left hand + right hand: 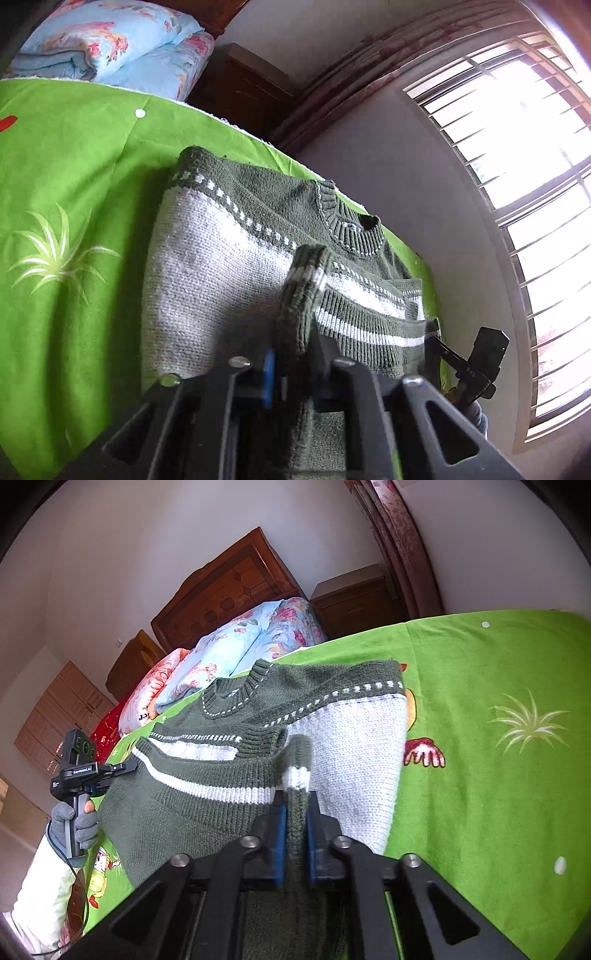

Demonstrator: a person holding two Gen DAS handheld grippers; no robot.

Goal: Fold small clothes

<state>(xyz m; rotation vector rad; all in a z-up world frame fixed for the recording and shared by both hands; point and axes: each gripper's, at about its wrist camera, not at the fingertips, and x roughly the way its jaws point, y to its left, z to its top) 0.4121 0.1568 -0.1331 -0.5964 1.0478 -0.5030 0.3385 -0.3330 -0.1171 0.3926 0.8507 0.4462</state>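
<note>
I am working in a bedroom of a home. A bed (pixel 498 672) spread with a bright green printed sheet fills most of my view, and at its head stands a carved wooden headboard (pixel 229 587). Flowered pillows (pixel 255 642) and a folded blue quilt (pixel 51 62) are piled there. A dark wooden nightstand (pixel 354 598) sits beside the bed, next to a patterned curtain (pixel 395 535). A barred window (pixel 524 177) lets in daylight, and wooden wardrobes (pixel 55 716) line the far wall.
</note>
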